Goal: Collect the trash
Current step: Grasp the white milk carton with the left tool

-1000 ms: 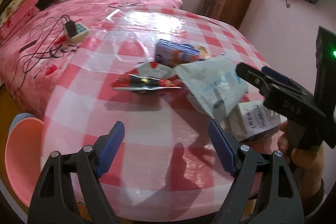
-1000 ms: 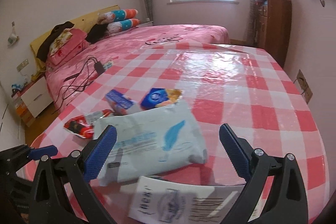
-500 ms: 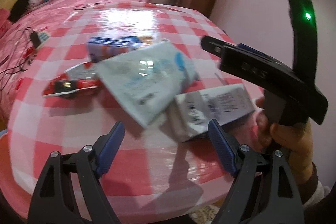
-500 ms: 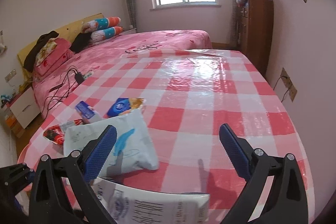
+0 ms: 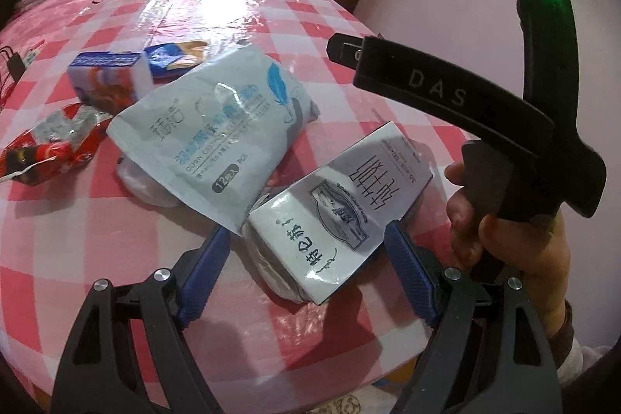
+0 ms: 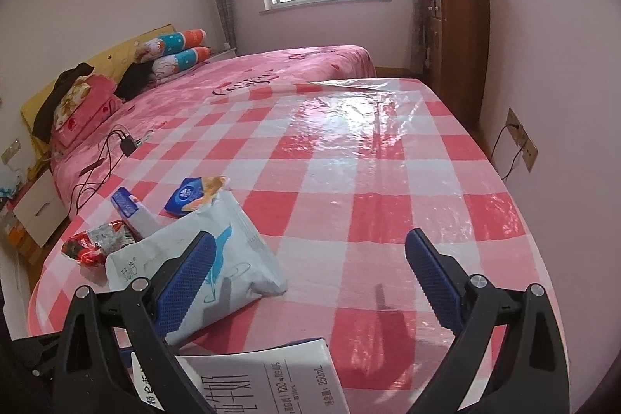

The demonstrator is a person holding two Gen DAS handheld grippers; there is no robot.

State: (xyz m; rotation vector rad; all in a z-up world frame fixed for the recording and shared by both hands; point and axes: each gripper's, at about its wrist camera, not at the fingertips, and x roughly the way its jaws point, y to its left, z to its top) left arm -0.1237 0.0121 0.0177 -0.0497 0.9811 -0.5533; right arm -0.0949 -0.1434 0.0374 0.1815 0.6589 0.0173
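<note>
a: where's the left gripper (image 5: 302, 255)?

b: low over the near edge of the round table under its glossy pink-and-white checked plastic cloth (image 5: 116, 243). its blue-padded jaws are spread wide, one on each side of the near end of a flattened white milk carton with black printing (image 5: 337, 208) — the right pad looks right against the carton's corner, but nothing is pinched.

a: and the right gripper (image 6: 306, 274)?

b: jaws apart too, holding nothing, over bare cloth. the carton's end shows at the bottom of its view, below the jaws.

a: the other rubbish?

b: a pale grey-white plastic pack with a blue feather print (image 5: 217, 127) lies just beyond the carton, overlapping it. left of that a crumpled red foil wrapper (image 5: 50, 146), and behind — a small blue-and-white box (image 5: 108, 80) and a blue snack packet (image 5: 174, 59).
</note>
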